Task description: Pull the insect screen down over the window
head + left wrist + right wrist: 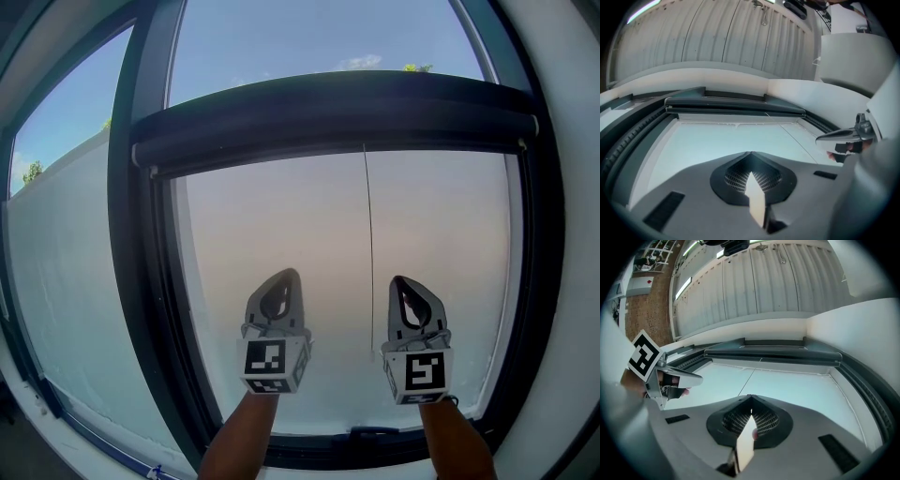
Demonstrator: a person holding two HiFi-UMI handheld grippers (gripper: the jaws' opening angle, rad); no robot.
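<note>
The insect screen's dark roller bar (328, 117) spans the window high up, and a thin cord (368, 244) hangs from it down the pane. My left gripper (284, 276) and right gripper (401, 280) are held up side by side below the bar, apart from it, pointing up at the glass. Both are shut with nothing between the jaws. The cord runs between them, closer to the right one. In the left gripper view the closed tips (751, 153) aim at the bar (736, 104). In the right gripper view the tips (751, 397) face the bar (773, 352).
A dark window frame (127, 281) stands at the left, with a second pane beyond it. A white reveal (577, 281) borders the right side. A dark handle (375, 433) sits on the bottom rail between my forearms. A corrugated ceiling (754, 282) is overhead.
</note>
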